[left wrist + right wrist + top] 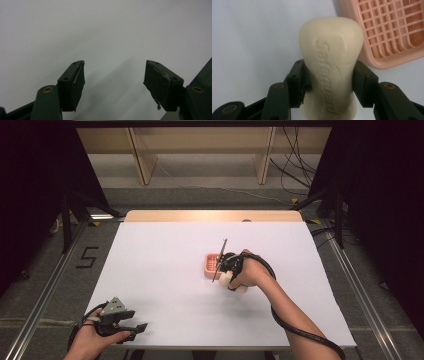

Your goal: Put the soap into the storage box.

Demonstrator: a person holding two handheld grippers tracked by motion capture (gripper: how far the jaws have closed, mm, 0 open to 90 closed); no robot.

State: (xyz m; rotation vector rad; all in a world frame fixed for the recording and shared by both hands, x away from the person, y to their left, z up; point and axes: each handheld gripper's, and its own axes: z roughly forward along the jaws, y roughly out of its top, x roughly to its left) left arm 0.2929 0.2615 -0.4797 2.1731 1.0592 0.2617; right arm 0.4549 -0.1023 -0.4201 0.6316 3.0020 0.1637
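Right gripper (329, 82) clamps soap bar (331, 57) beside pink dish (392, 32), wrist bent.

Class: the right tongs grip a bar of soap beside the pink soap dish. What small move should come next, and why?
Probably carry the soap sideways over the pink dish. The right tongs already clamp it, and it hangs beside the dish's rim, not above the grid.

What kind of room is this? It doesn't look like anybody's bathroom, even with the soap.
Probably a lab or recording setup, not a home. A white-covered table stands among metal floor rails and loose cables, and the person works with handheld grippers: the right gripper clamps a bar of soap beside a pink soap dish.
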